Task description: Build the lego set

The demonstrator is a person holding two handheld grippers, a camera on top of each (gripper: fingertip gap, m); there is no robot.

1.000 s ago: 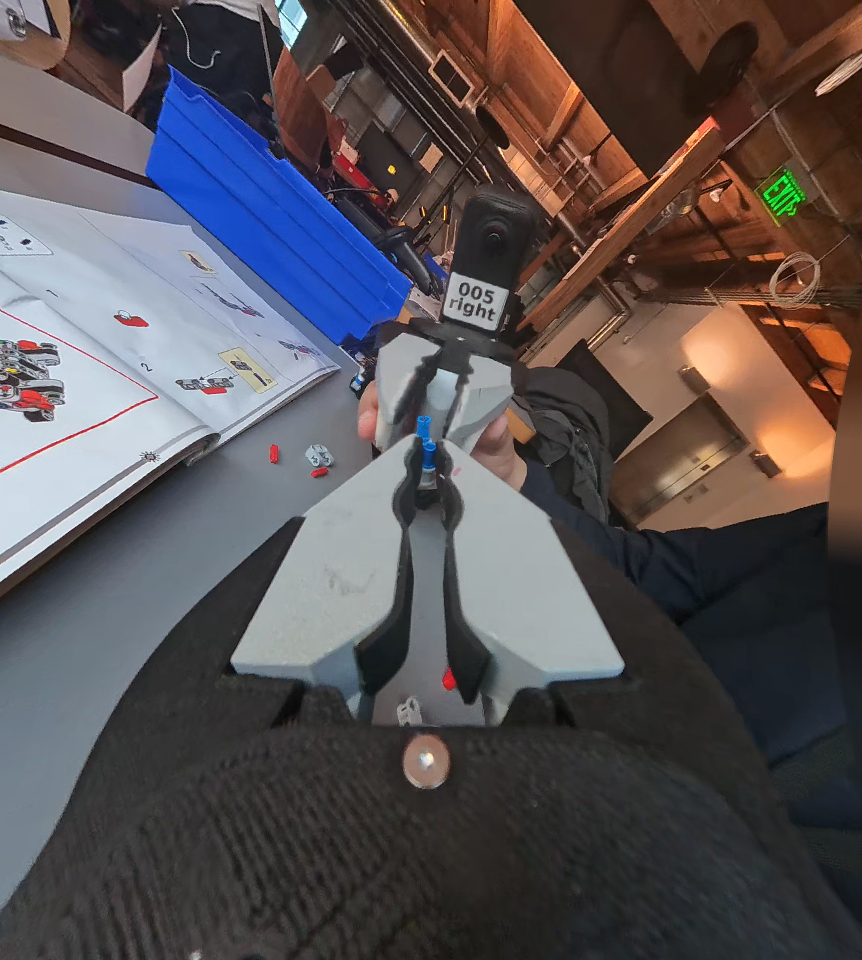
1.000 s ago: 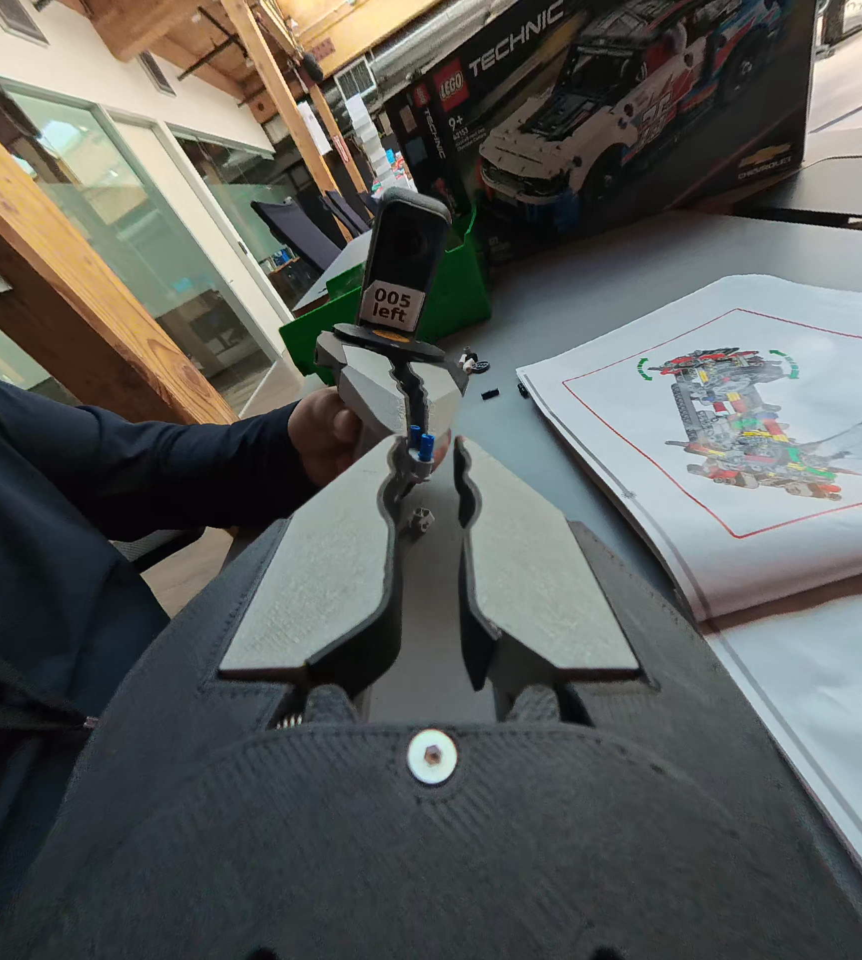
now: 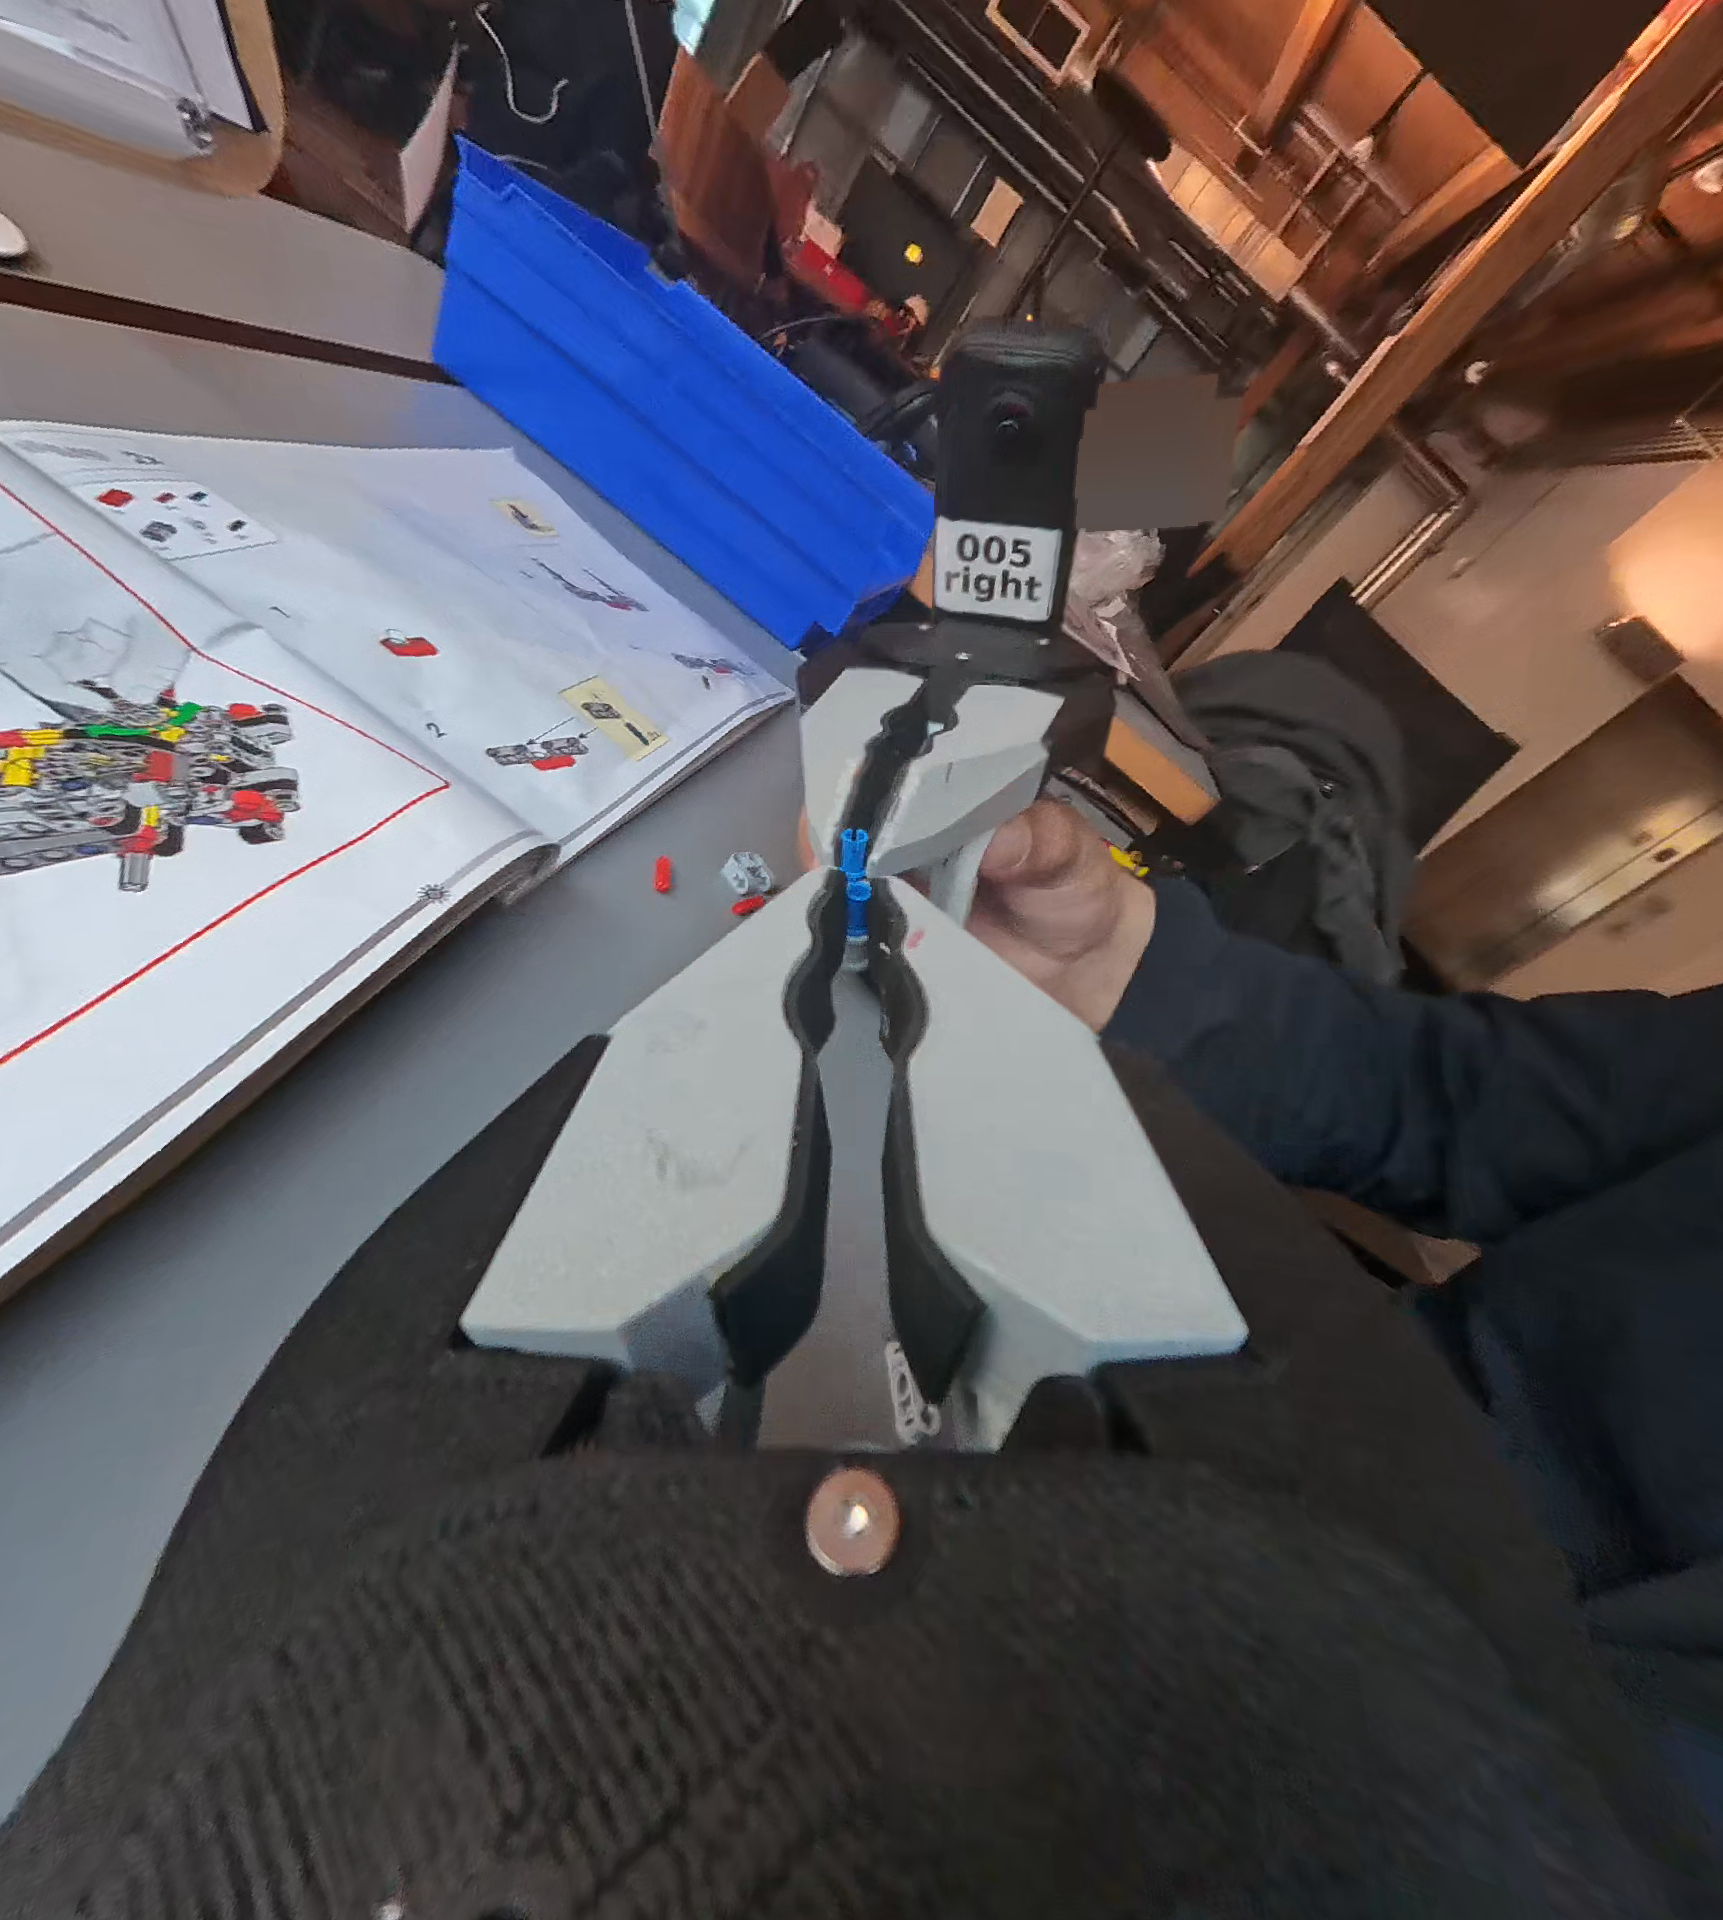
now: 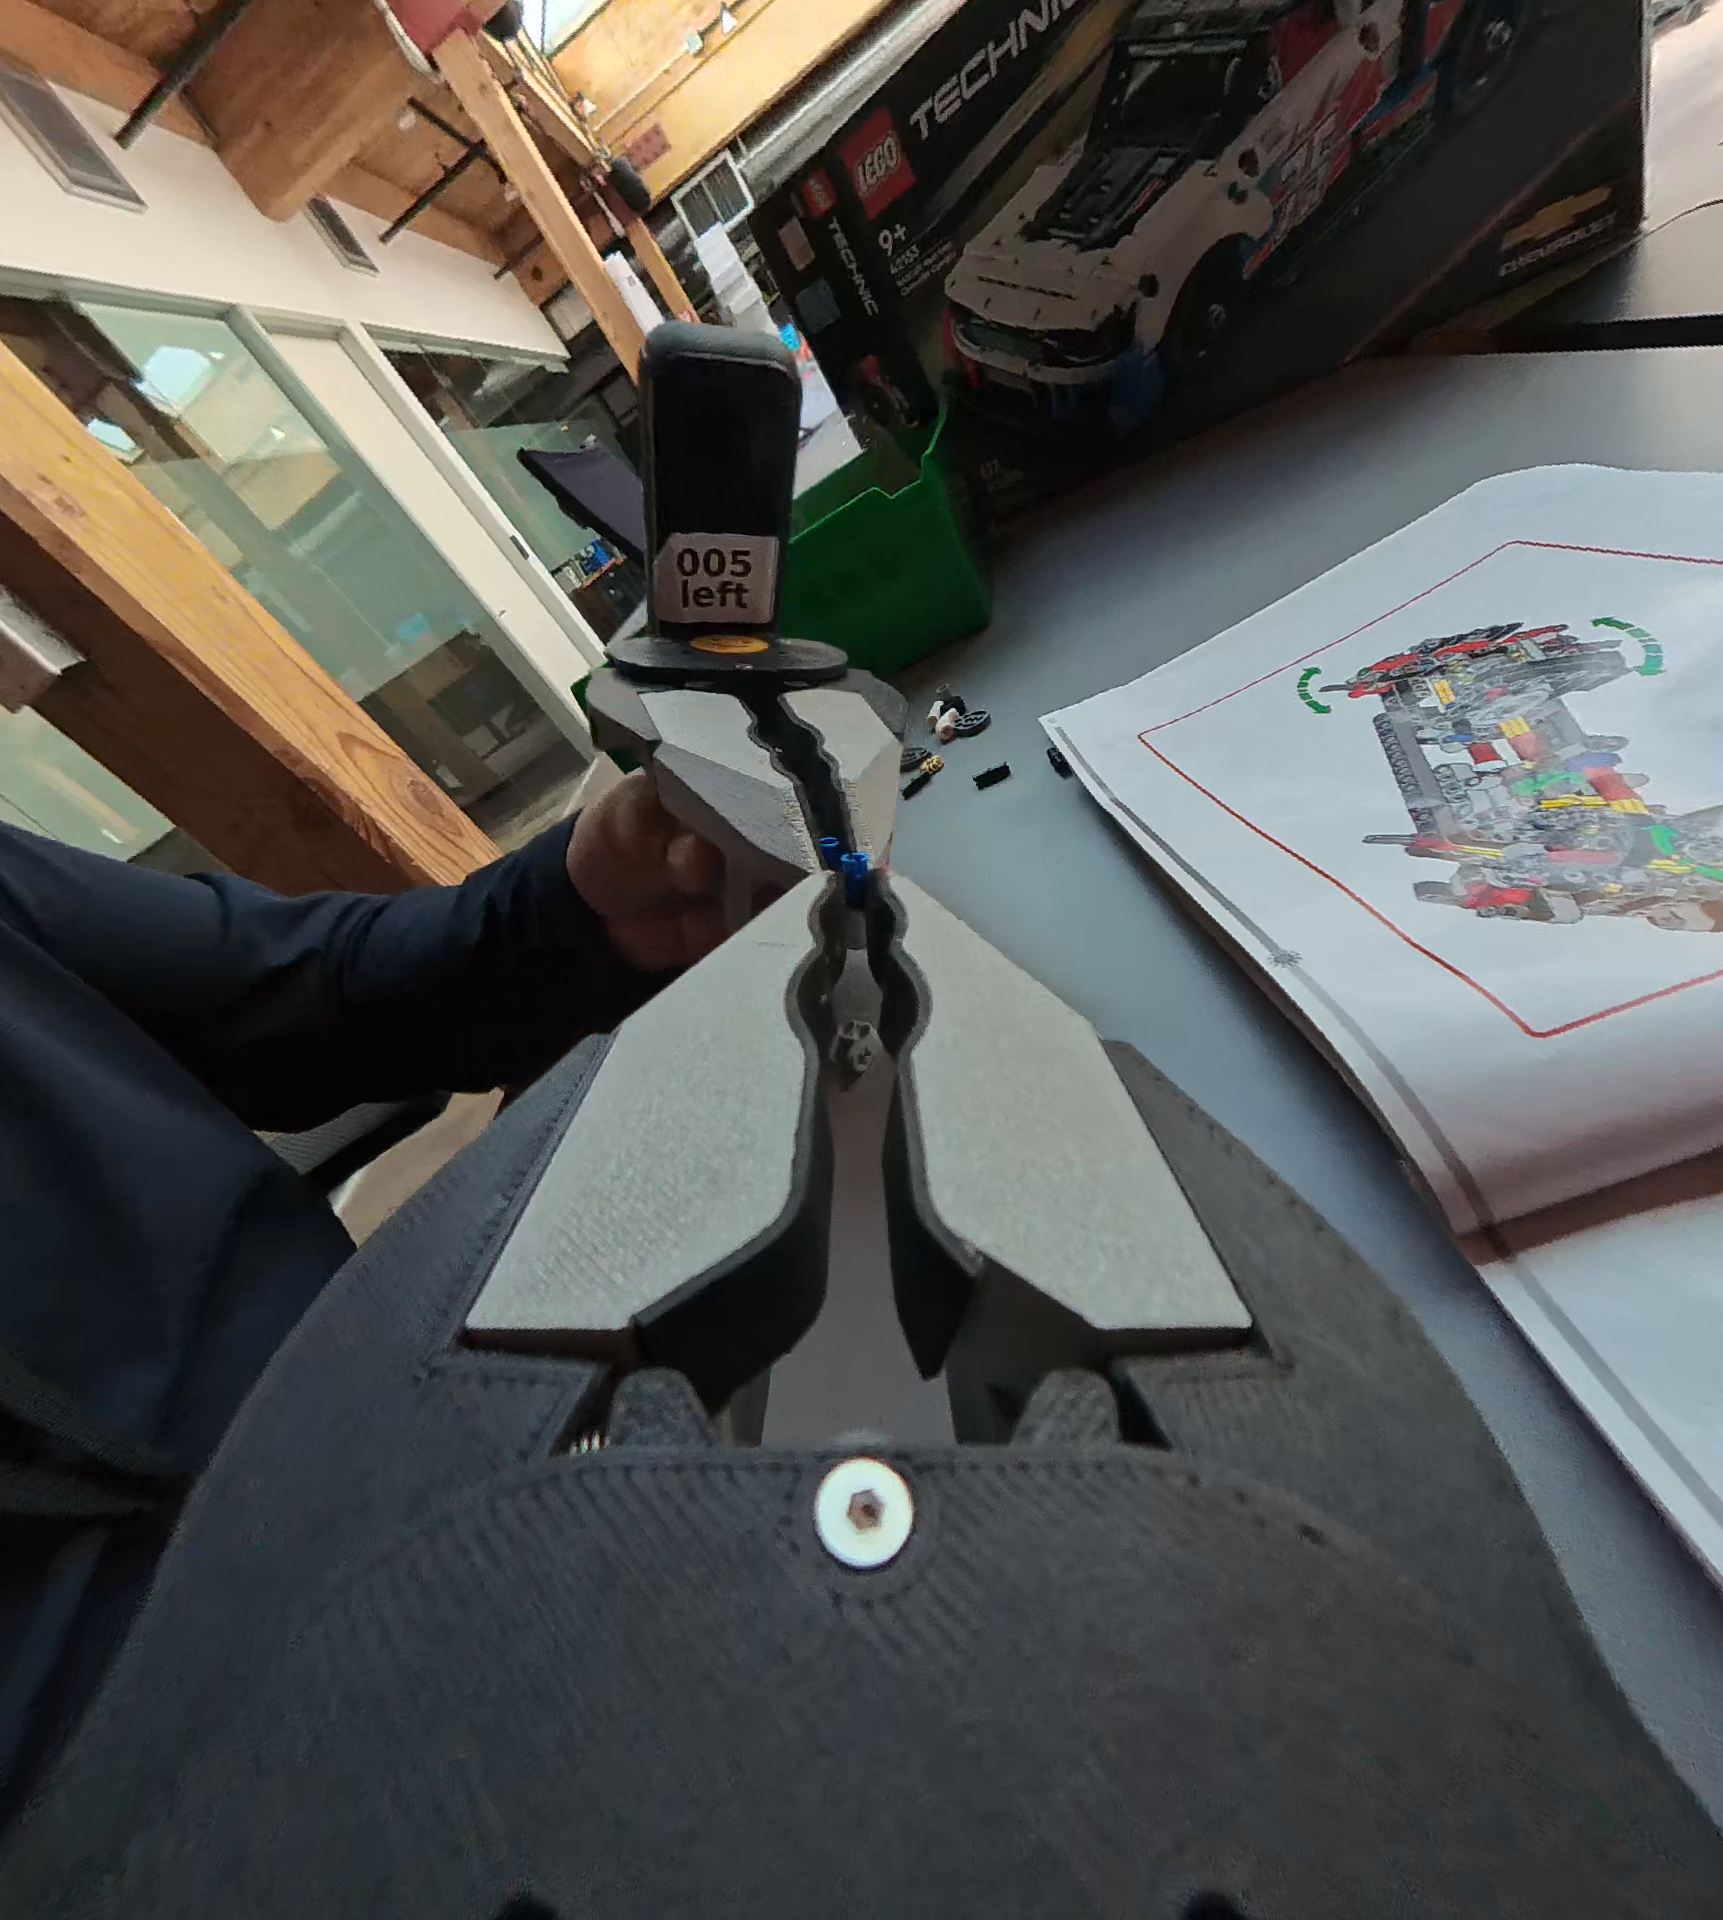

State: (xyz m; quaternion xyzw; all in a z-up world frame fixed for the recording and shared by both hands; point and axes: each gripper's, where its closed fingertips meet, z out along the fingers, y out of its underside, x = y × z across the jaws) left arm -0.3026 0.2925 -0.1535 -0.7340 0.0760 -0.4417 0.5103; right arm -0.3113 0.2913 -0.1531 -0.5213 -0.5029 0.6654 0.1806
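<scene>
1. Blue pin [image 3: 851,902], a slim plastic peg with a flanged collar, stood pinched upright at the tips of the left gripper [image 3: 853,906], whose wavy black pads were closed against it; a small grey piece sat at its lower end.
2. Right gripper [image 4: 853,883] faced it tip to tip, its grey, faceted fingers [image 4: 763,1049] closed on a second blue pin [image 4: 852,868], just beside the first.
3. Both tools were wedge-shaped, matt grey with black rubbery liners, each held by a hand [image 3: 1059,904] in a dark sleeve.
4. Below lay a smooth grey table [image 3: 337,1174] with an open, glossy instruction booklet [image 3: 244,727].
5. Small red pieces [image 3: 664,875] and a grey connector [image 3: 748,873] lay near the booklet's edge.
6. Behind stood a blue ribbed bin [image 3: 649,416], a green bin [image 4: 878,561] and a dark cardboard box [image 4: 1252,187].
</scene>
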